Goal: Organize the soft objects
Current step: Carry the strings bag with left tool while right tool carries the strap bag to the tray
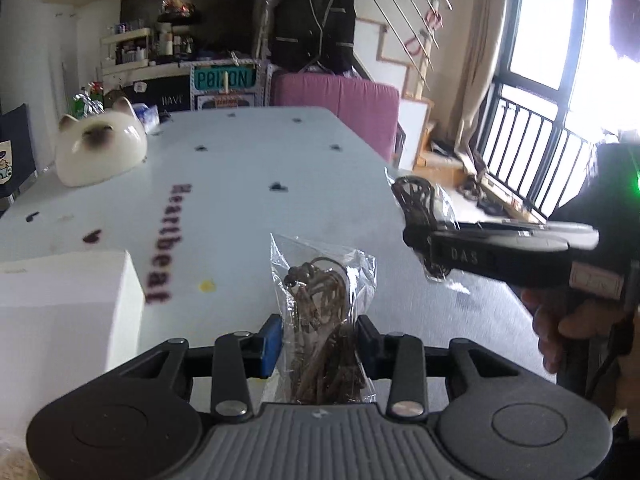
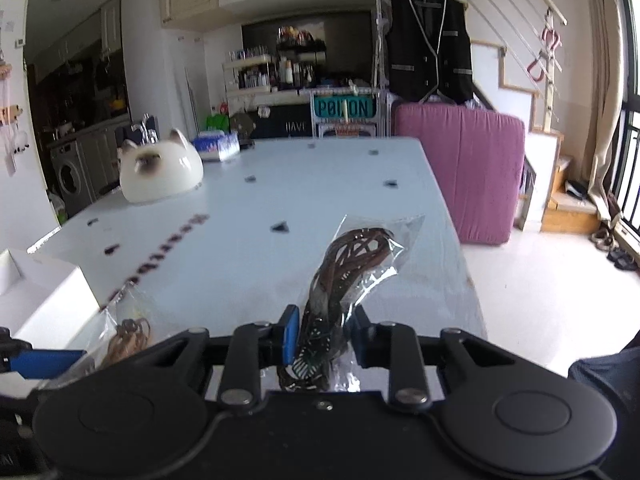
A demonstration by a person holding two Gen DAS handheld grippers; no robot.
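Here, left gripper [image 1: 320, 340] clenched on tan cord bag [image 1: 322, 304], above table [image 1: 240, 168], near white box [image 1: 68, 300]; right gripper [image 2: 326, 338] clenched on dark cord bag [image 2: 352, 264], raised over table's right edge.

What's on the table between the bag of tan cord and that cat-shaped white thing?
Mostly bare tabletop. In the left wrist view, only the printed word "Heartbeat" and a small yellow spot lie between the bag of tan cord and the cat-shaped ornament.
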